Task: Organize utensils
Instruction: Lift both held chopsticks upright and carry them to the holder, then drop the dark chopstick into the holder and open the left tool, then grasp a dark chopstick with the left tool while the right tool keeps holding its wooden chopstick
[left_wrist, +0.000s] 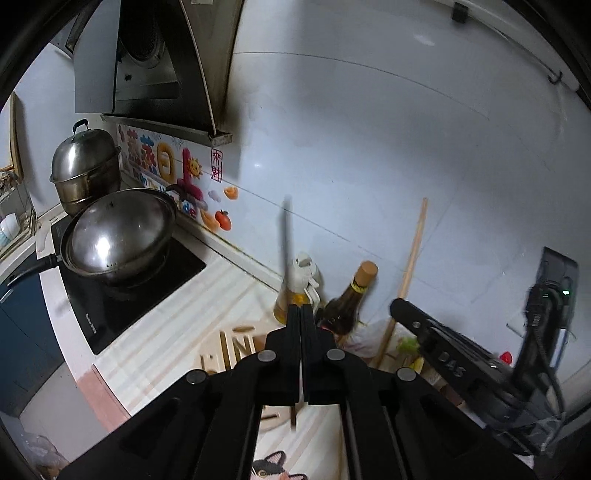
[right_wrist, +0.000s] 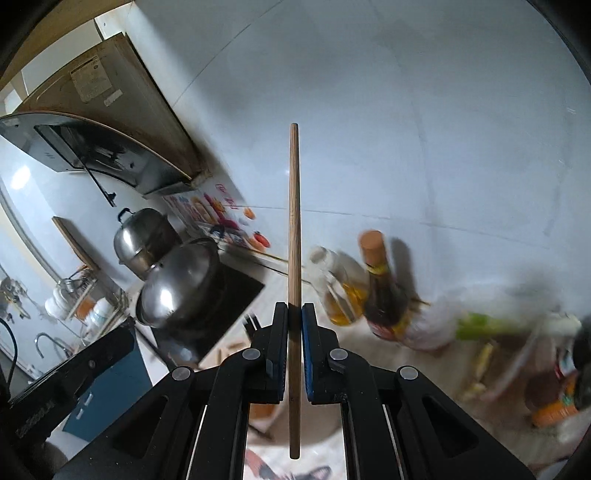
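The right gripper (right_wrist: 294, 306) is clenched on a wooden chopstick (right_wrist: 294, 229), a long, thin, round stick of light brown wood with a plain blunt end at the top. The chopstick stands upright between the two pads, which press on it from both sides; one part rises high above the fingertips in front of the white tiled wall (right_wrist: 406, 129), and the other part goes down behind the fingers and ends below them, over the counter. In the left wrist view the same chopstick (left_wrist: 413, 251) is seen to the right, tilted, above the black body of the right gripper (left_wrist: 402, 308). The left gripper (left_wrist: 300, 306) is also closed tight, and a thin dark stick (left_wrist: 286, 243), blurred, comes up from between its fingertips; a short end of it shows again below the fingers. I cannot tell its material or colour well because of the blur, but it looks like a second chopstick. Both sticks are held in the air above the striped counter (left_wrist: 177, 317), just in front of a bottle of yellow oil (left_wrist: 291, 295) and a dark bottle with a tan cap (left_wrist: 351, 295), which stand by the wall.
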